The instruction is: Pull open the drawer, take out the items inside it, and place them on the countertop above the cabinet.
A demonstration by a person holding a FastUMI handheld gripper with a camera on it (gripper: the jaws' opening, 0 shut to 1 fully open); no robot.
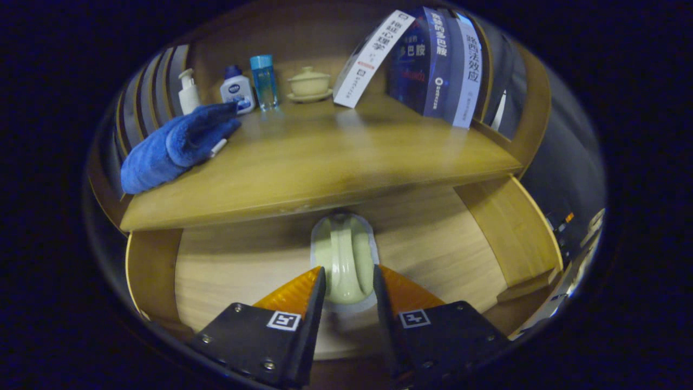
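Drawer (433,244) stands pulled open under the wooden surface (325,162), its pale green glazed cup (344,260) lying on the light wood floor. I have the hand-held gripper (349,284) straddling the cup's rounded, glossy body; whether the fingers press it I cannot tell. A soft blue towel (173,146) already rests above

Lighting dim and warm. The countertop (325,157) beyond the gripper (349,281) carries soft glare; the drawer (433,244) beneath it lies in shadow. Strong fisheye bending outward. Fingers (303,303) slightly soft, books (433,59) sharper.
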